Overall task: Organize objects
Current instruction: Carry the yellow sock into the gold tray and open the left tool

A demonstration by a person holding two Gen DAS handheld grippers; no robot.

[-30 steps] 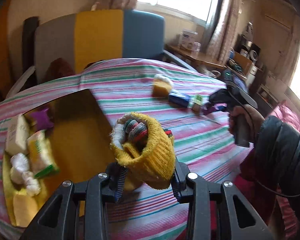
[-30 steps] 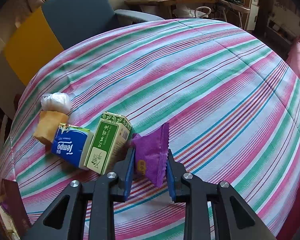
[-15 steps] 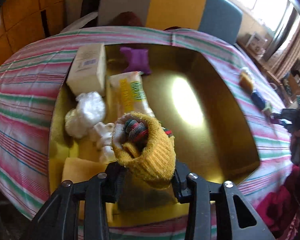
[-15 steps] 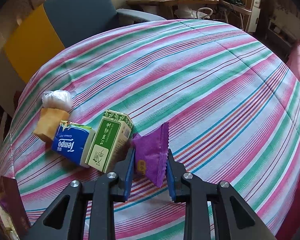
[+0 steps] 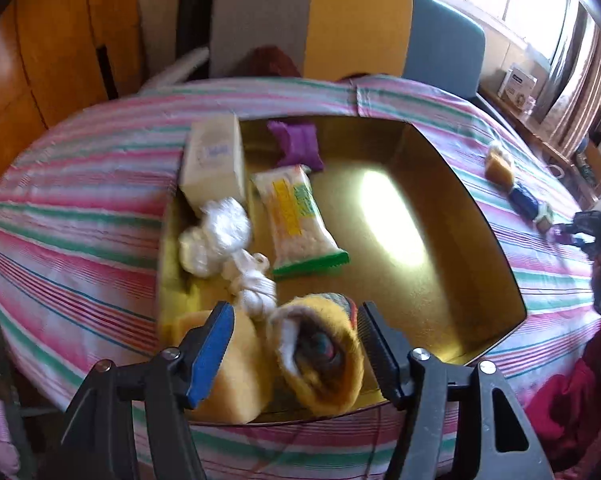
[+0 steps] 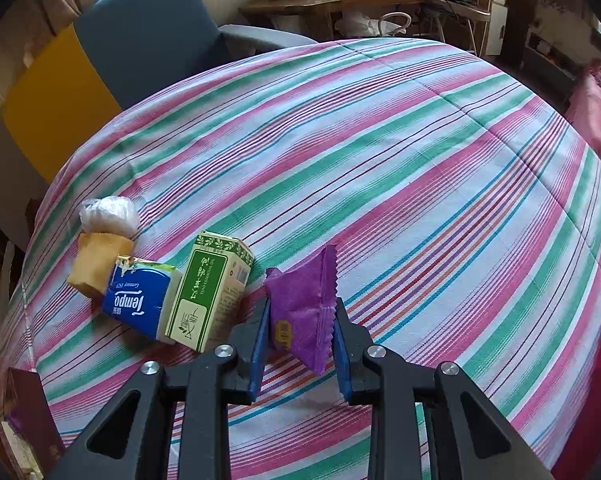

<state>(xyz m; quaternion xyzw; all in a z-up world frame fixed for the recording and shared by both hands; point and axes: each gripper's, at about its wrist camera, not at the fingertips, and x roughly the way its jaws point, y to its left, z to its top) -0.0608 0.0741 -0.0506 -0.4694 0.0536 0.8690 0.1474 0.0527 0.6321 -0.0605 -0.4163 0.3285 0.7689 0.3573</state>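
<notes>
My left gripper [image 5: 296, 340] is open over the near edge of a gold tray [image 5: 472, 216]. A yellow knit sock roll [image 5: 320, 360] lies between its fingers, resting in the tray beside a yellow sponge [image 5: 236, 372]. The tray also holds a cream box [image 5: 214, 160], a purple packet [image 5: 298, 144], a green-and-yellow snack pack [image 5: 296, 220] and white bundles [image 5: 216, 236]. My right gripper [image 6: 300, 340] is shut on a purple packet [image 6: 304, 308] just above the striped cloth, next to a green box [image 6: 208, 288] and a blue Tempo tissue pack [image 6: 140, 300].
A yellow sponge piece [image 6: 96, 260] and a white wrapped ball [image 6: 108, 212] lie left of the tissue pack. A multicoloured chair [image 5: 312, 24] stands behind the table. The striped cloth [image 6: 420, 160] stretches to the right. A wooden desk [image 6: 340, 0] stands beyond.
My left gripper has opened and let go of the yellow sock roll, which now rests in the tray's near edge. My right gripper has stayed shut on the purple packet.
</notes>
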